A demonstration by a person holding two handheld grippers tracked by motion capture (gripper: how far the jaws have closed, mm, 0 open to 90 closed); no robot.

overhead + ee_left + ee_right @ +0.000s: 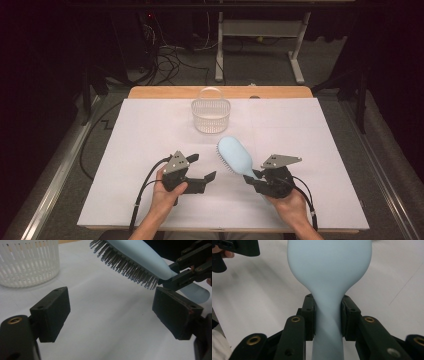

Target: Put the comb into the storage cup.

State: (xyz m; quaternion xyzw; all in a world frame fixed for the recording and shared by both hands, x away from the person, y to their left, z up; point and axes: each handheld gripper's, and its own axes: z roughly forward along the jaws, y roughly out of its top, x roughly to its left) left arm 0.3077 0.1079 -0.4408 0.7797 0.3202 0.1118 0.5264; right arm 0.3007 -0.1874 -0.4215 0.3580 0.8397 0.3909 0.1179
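On the left, my left tongs (204, 181) hang over the near tabletop (140, 145) with their jaws wide apart and nothing between them. Just right of centre, the pale blue hairbrush (235, 155) is lifted off the surface, bristles facing left and down. My right tongs (256, 181) are clamped on its narrow handle. I judge the pickup done; what is left, I'd guess, is carrying it to the white slatted basket (211, 116) at the far centre.

light: bright on table (150, 130), dark surround | shadows: soft | focus: close-ups slightly blurred
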